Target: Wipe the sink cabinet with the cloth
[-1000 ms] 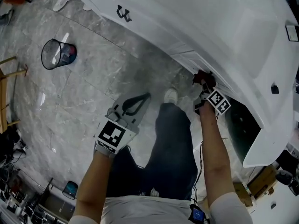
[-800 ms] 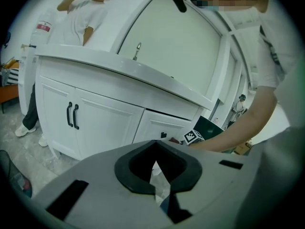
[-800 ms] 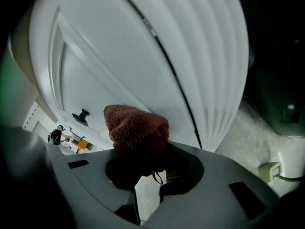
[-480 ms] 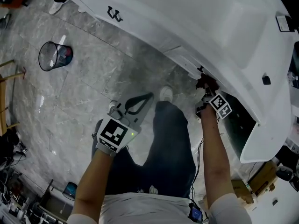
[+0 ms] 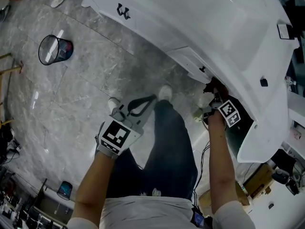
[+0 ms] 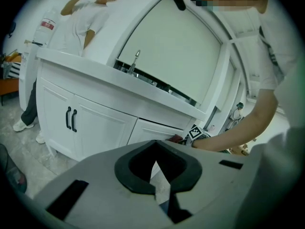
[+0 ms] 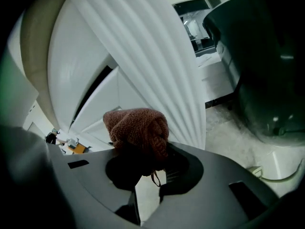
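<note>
The white sink cabinet [image 5: 190, 27] runs across the top of the head view. My right gripper [image 5: 214, 93] is shut on a brown knitted cloth [image 5: 215, 86] and presses it against the cabinet's lower front near its right end. In the right gripper view the cloth [image 7: 138, 128] bulges up out of the gripper [image 7: 143, 171] against a white ribbed panel [image 7: 147, 61]. My left gripper [image 5: 149, 99] hangs above the floor, shut and empty, away from the cabinet. Its camera sees the cabinet front [image 6: 100, 123] and the cloth [image 6: 177, 138] from the side.
A wire waste basket [image 5: 51, 50] stands on the marble floor [image 5: 95, 80] at left. A dark green container [image 7: 262, 61] sits right of the cabinet. The doors carry black handles [image 6: 71, 119], and a faucet [image 6: 135, 61] stands above. Another person [image 6: 71, 23] is at the cabinet's far end.
My right gripper has slid the cloth to the right along the cabinet's lower front. The left gripper has stayed about where it was.
</note>
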Available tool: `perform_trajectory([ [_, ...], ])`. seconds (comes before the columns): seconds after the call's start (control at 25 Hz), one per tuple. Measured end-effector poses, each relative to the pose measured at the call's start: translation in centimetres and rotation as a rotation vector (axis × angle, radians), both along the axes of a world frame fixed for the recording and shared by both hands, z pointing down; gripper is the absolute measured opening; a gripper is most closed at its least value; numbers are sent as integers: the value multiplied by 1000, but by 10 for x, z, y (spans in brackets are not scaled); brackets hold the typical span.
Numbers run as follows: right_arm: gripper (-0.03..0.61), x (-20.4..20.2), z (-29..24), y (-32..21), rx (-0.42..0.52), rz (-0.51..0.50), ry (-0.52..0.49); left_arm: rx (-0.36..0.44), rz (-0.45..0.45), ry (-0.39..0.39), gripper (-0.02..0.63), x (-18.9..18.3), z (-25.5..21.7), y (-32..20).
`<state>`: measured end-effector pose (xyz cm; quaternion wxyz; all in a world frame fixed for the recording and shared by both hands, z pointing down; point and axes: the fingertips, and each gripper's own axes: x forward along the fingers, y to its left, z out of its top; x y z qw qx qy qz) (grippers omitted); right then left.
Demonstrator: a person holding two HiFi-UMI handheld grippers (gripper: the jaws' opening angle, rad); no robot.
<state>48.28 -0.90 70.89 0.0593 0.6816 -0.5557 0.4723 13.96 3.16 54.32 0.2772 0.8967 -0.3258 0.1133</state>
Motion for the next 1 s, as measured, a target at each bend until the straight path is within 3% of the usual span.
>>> perform_trajectory([
  [0.36,86,-16,-37,-8,0,-23,28,-3,-67,33,9,-28,-17,5],
  [1.0,86,-97,-56,-52,27,-221,30,8,-181,51,9,-66,-16,1],
])
